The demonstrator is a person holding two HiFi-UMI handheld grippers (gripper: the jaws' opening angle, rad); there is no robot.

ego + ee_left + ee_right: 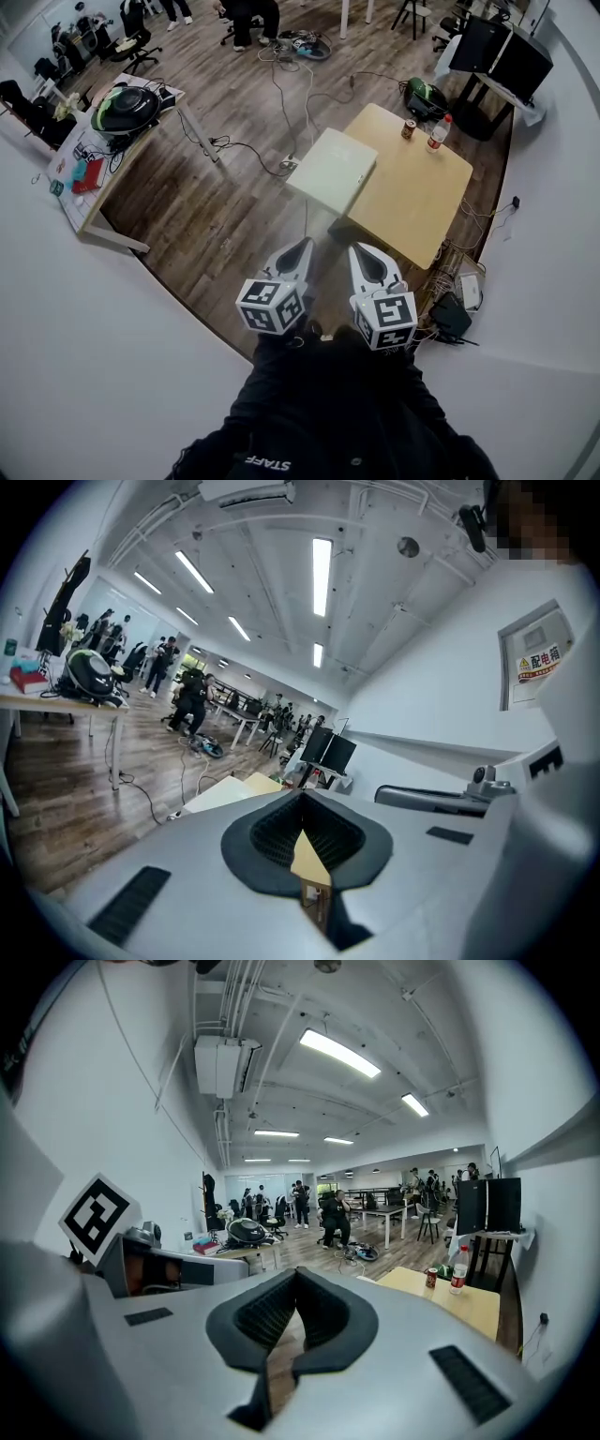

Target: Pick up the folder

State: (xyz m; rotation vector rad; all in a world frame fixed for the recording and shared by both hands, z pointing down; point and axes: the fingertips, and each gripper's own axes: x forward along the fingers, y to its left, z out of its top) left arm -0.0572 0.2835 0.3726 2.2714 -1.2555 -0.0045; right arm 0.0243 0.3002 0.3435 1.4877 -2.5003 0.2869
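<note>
The folder [333,171] is a pale, flat square lying on the left part of a light wooden table [417,197], with its left side hanging over the table edge. In the left gripper view the folder [220,794] shows low and far ahead. My left gripper [303,246] and right gripper [358,251] are held side by side above the wooden floor, short of the table's near corner. Both point toward the folder and touch nothing. The left gripper [302,801] and the right gripper [298,1275] are each shut, with nothing between their pads.
A can [409,129] and a bottle [437,133] stand at the table's far edge. Cables [281,112] trail over the floor beyond the table. A cluttered desk [103,159] stands at the left. Black monitors [502,56] stand at the back right. A white wall runs along the right.
</note>
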